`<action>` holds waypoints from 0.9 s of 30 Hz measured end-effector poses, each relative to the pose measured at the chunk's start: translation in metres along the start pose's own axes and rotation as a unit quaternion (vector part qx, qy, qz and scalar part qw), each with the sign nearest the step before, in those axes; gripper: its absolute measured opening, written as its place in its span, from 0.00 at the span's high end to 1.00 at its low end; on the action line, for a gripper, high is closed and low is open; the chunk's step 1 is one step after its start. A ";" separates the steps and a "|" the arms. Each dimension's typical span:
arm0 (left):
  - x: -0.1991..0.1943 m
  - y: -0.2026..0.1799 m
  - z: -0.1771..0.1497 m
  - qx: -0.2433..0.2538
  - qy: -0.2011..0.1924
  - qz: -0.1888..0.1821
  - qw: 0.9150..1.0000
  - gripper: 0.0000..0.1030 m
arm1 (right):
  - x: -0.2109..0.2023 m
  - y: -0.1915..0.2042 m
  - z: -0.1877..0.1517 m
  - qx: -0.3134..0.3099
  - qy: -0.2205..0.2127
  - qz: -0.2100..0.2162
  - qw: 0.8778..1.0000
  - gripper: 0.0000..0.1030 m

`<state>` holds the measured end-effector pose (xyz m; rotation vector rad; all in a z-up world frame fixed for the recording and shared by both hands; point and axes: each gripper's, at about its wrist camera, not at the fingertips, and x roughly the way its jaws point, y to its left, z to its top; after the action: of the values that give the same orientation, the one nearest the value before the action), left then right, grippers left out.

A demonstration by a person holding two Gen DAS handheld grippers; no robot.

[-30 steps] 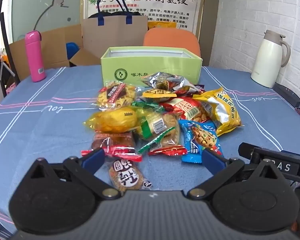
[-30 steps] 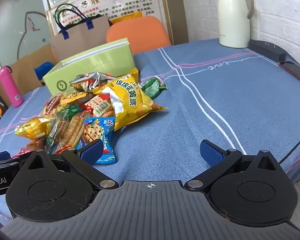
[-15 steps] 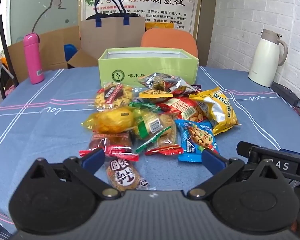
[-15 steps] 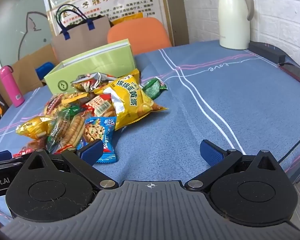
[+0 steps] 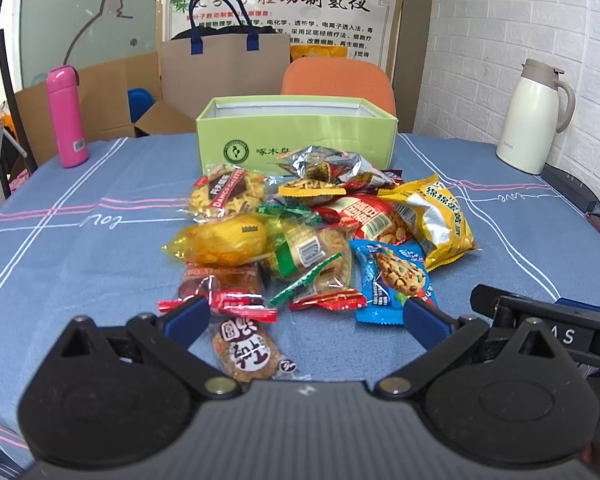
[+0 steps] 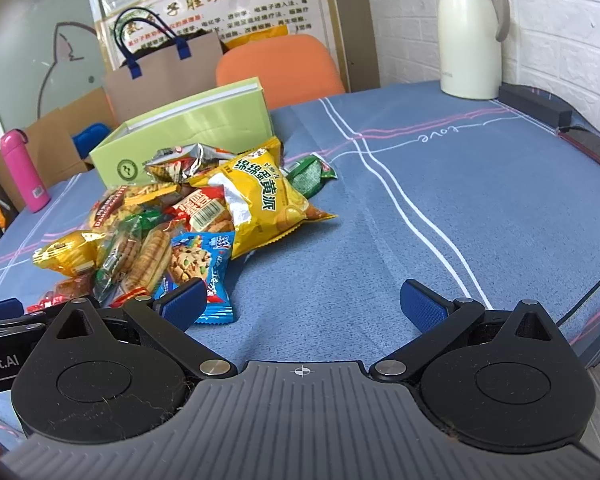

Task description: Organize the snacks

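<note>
Lying just past left hand-held gripper [image 5: 306,316], snack pile [image 5: 316,236], seemingly untouched

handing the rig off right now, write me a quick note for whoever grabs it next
Left gripper: open, holding nothing, low over the near edge of the snack pile, above the brown round-biscuit pack.
Right gripper: open, holding nothing, over bare tablecloth; its left finger is by the blue cookie pack.
Green box: open, just behind the pile; no snacks visible in it, though its floor is hidden.
Done: nothing visibly sorted yet.
Left: every pack, including the big yellow bag and the green pack behind it.
</note>
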<state>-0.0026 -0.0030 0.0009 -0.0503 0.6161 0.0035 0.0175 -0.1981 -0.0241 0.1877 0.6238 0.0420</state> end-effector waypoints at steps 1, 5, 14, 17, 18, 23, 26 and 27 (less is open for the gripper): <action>0.000 0.000 0.000 0.000 0.000 0.000 1.000 0.00 | 0.000 0.000 0.000 0.000 0.000 0.000 1.000 0.10; 0.001 0.000 0.000 -0.001 0.000 -0.001 1.000 0.00 | -0.001 0.001 0.000 -0.002 -0.001 0.001 1.000 0.10; 0.001 0.000 0.000 0.000 0.000 -0.001 1.000 0.01 | -0.002 0.001 0.001 -0.004 -0.003 0.001 1.000 0.10; 0.001 0.000 0.001 0.001 -0.001 -0.001 1.000 0.00 | -0.002 0.001 0.002 -0.003 -0.004 0.001 1.000 0.10; 0.000 0.000 0.001 0.000 -0.002 -0.001 1.000 0.00 | -0.003 0.000 0.002 -0.003 -0.004 0.001 1.000 0.10; -0.001 0.000 0.004 0.000 -0.005 -0.001 1.000 0.00 | -0.004 0.001 0.003 -0.006 -0.007 0.002 1.000 0.10; -0.001 0.000 0.004 0.000 -0.006 -0.001 1.000 0.00 | -0.004 0.002 0.003 -0.008 -0.007 0.002 1.000 0.10; -0.001 0.000 0.005 0.001 -0.006 -0.001 1.000 0.00 | -0.003 0.003 0.004 -0.008 -0.008 0.002 1.000 0.10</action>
<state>-0.0008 -0.0026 0.0052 -0.0499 0.6034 0.0006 0.0169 -0.1966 -0.0187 0.1732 0.6079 0.0493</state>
